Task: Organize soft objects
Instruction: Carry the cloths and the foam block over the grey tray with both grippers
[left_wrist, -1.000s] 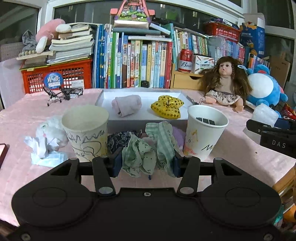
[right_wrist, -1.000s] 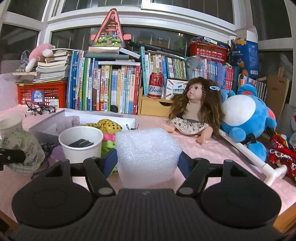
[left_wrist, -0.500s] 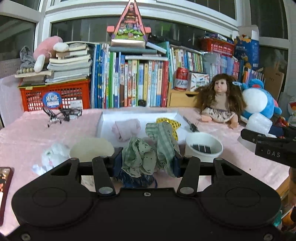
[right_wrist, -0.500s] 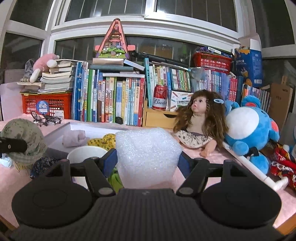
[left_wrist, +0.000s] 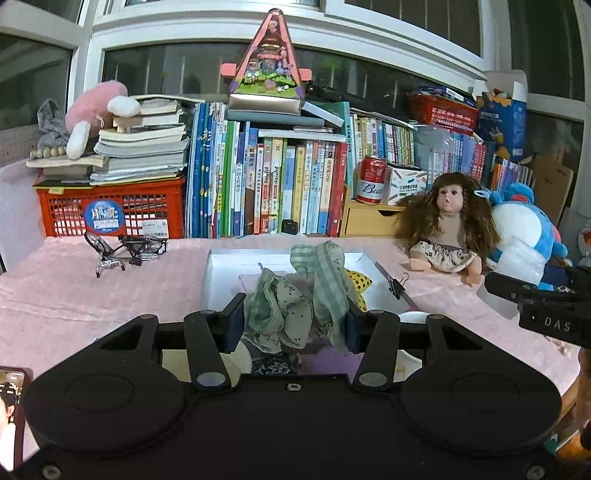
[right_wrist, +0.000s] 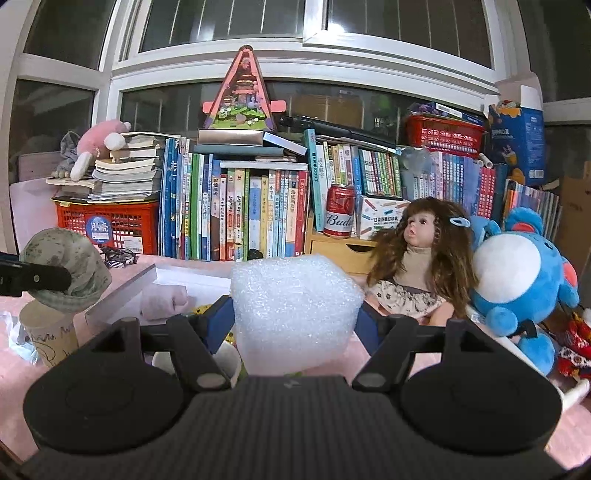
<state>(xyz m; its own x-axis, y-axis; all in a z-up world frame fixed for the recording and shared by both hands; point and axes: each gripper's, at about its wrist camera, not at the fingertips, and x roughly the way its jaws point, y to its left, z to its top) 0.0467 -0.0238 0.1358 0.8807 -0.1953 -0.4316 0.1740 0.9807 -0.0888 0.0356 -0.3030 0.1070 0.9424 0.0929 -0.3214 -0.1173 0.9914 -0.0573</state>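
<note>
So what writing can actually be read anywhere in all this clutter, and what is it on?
"Bud...", rest curved out of view: red can on the wooden drawer box.
"DAS": side of the right gripper, seen from the left wrist.
Book spines, the crate's round blue sticker and the white carton: too small or blurred.

- cloth bundle (left_wrist: 295, 306): pale green, checks + dark specks
- bubble wrap (right_wrist: 295, 306): white
- tabletop (left_wrist: 92, 295): pink
- crate (left_wrist: 110, 210): red

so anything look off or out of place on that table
Mild oddities only: a binder clip sits on the right rim of the white tray meant for soft things, and crumpled tissue lies loose beside the paper cup. Nothing spilled or broken.
</note>
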